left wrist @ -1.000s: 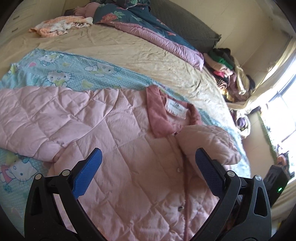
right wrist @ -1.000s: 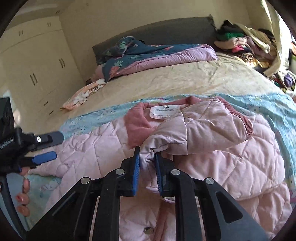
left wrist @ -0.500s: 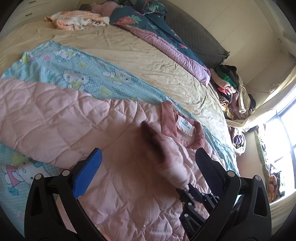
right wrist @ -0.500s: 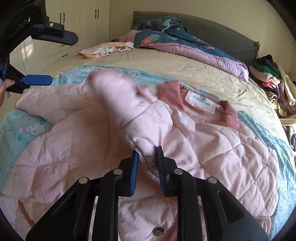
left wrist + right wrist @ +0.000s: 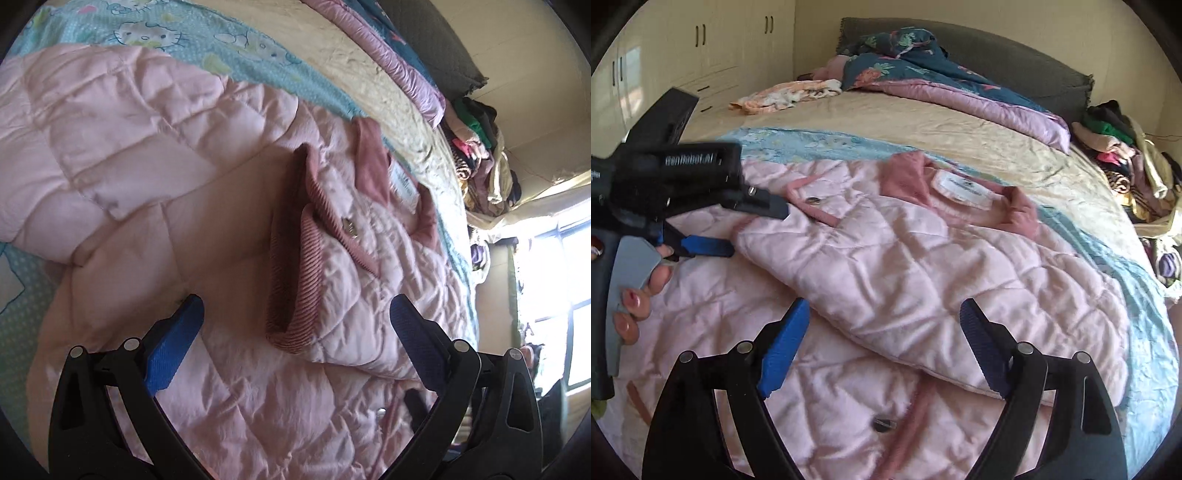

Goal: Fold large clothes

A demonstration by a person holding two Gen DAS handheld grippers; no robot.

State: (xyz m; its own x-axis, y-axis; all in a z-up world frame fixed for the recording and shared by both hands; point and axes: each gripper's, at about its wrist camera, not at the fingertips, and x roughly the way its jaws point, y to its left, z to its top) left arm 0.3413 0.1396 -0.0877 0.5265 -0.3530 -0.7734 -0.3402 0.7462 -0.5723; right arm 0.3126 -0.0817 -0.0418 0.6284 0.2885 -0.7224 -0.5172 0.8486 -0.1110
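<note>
One pink quilted jacket (image 5: 916,266) lies spread on the bed (image 5: 960,136), just ahead of both grippers. One sleeve (image 5: 332,280) is folded across its chest, with the ribbed cuff (image 5: 291,258) between the wide-standing fingers of the left hand-held gripper (image 5: 295,317), which holds nothing. The right hand-held gripper (image 5: 882,325) has just been opening; its fingers stand wide above the sleeve, not pressing it. Beyond the jacket lie one folded duvet (image 5: 942,85) and one pile of clothes (image 5: 1123,158). No container is visible.

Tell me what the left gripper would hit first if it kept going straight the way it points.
Most likely the folded sleeve of the pink jacket: its ribbed cuff lies right ahead of the open left gripper. How near it is I can't judge.
</note>
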